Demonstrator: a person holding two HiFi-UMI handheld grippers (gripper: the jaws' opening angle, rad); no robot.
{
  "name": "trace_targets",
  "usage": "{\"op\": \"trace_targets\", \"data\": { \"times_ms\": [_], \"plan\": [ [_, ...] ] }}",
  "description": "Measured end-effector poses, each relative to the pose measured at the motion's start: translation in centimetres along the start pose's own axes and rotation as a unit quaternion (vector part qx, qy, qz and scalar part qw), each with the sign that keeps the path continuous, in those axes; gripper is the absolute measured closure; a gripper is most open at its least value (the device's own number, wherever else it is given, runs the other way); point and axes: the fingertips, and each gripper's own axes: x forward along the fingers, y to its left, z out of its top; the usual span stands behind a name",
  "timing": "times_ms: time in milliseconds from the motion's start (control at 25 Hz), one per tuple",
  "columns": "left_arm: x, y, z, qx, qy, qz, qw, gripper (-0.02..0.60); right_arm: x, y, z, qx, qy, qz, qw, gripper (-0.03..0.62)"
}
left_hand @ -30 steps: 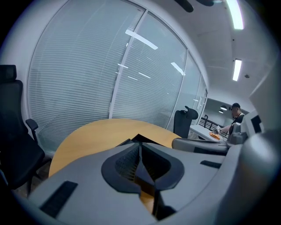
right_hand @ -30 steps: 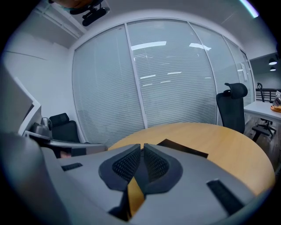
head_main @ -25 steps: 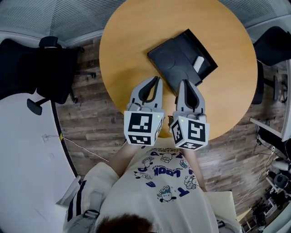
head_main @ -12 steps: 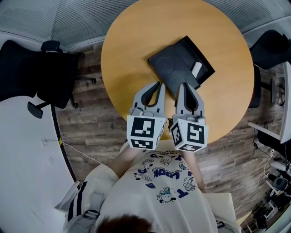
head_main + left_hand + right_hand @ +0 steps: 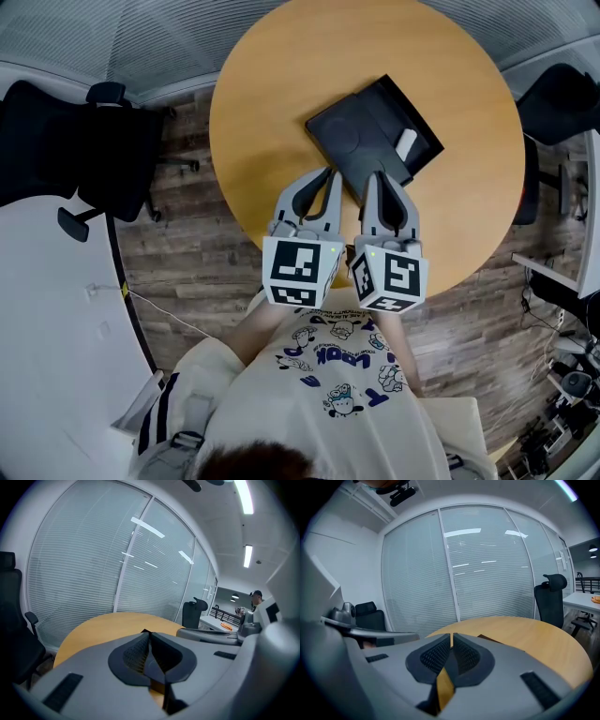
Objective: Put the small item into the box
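Black and open, the box (image 5: 370,131) lies on the round wooden worktop (image 5: 281,94), with the small white item (image 5: 406,143) inside along its right wall. Just short of the box's near corner hover the left claw (image 5: 330,172) and right claw (image 5: 372,174), side by side, both clenched on nothing.

One table (image 5: 281,84), one box (image 5: 361,131), one small item (image 5: 406,143), one left gripper (image 5: 328,172), one right gripper (image 5: 375,175).

floor (image 5: 178,262): wood planks | blinds (image 5: 79,569): closed | office chair (image 5: 84,150): black | table (image 5: 281,94): round
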Motion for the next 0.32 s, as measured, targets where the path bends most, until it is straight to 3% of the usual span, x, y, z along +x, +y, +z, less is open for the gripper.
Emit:
{"op": "trace_targets", "data": {
  "times_ms": [320],
  "plan": [
    [0.16,0.04,-0.18,0.0,0.003,-0.002,1.0,0.551,0.04,-0.2,-0.16,-0.001,0.002,-0.003,1.0,0.554]
  ]
}}
